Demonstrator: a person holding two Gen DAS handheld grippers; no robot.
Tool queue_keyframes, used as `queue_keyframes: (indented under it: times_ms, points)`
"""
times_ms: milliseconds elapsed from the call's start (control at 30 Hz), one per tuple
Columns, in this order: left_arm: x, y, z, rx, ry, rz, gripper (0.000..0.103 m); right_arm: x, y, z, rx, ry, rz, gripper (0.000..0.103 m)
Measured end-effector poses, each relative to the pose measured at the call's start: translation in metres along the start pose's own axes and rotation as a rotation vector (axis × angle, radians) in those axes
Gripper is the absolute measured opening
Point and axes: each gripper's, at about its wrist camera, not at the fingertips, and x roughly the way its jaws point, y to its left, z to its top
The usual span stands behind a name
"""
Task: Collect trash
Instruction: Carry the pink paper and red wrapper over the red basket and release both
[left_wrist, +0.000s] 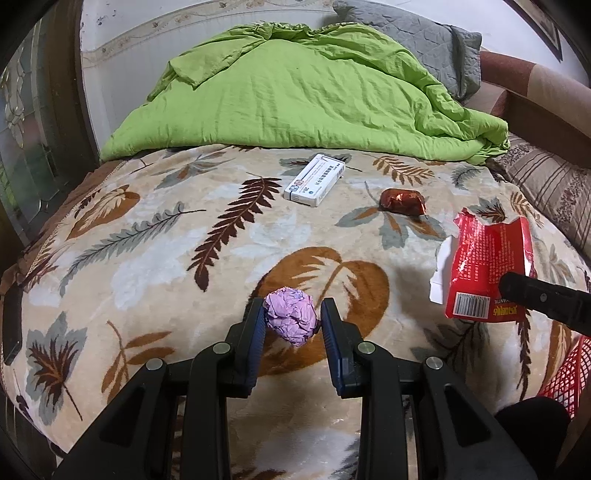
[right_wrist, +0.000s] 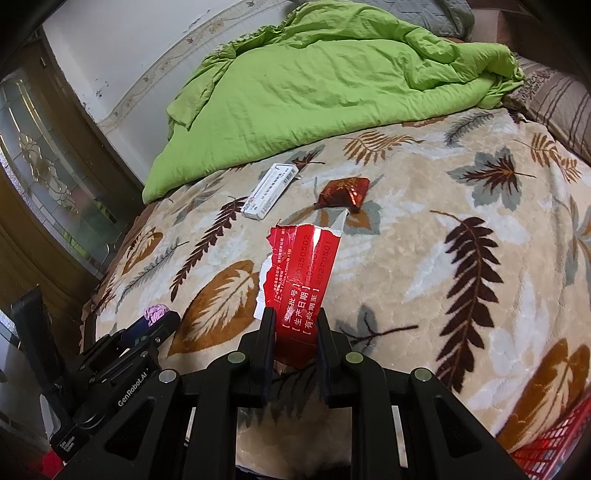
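Note:
My left gripper (left_wrist: 292, 314) is shut on a crumpled purple paper ball (left_wrist: 291, 315), held just above the leaf-patterned blanket (left_wrist: 147, 258). The same ball (right_wrist: 157, 313) shows in the right wrist view at the far left, in the left gripper (right_wrist: 159, 319). My right gripper (right_wrist: 295, 325) is shut on a torn red wrapper (right_wrist: 301, 280) that stands up between its fingers. From the left wrist view that wrapper (left_wrist: 487, 266) hangs at the right. On the blanket farther back lie a white medicine box (left_wrist: 315, 180) (right_wrist: 269, 192) and a shiny red-brown foil wrapper (left_wrist: 402, 201) (right_wrist: 343, 194).
A green duvet (left_wrist: 295, 92) is heaped at the far end of the bed, with a grey pillow (left_wrist: 424, 37) behind it and a striped pillow (left_wrist: 554, 184) at the right. A red mesh basket (left_wrist: 565, 376) (right_wrist: 554, 446) sits at the lower right edge.

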Motion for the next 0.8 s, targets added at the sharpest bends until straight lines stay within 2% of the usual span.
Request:
queue_keyframes:
  times_ms: [267,500,667,800]
  points:
    - [-0.009,-0.010,0.003,0.022,-0.013,-0.038,0.029,-0.029,-0.019,-0.008,0.038,-0.014,-0.032,0.021]
    - [-0.018,-0.029,0.006,0.060,-0.022,-0.076,0.029,-0.072,-0.050,-0.017,0.107,-0.050,-0.070,0.021]
    - [-0.032,-0.062,0.011,0.122,-0.030,-0.147,0.029,-0.113,-0.075,-0.029,0.151,-0.090,-0.124,0.021]
    - [-0.050,-0.104,0.017,0.193,-0.029,-0.263,0.029,-0.162,-0.110,-0.048,0.220,-0.131,-0.205,0.021]
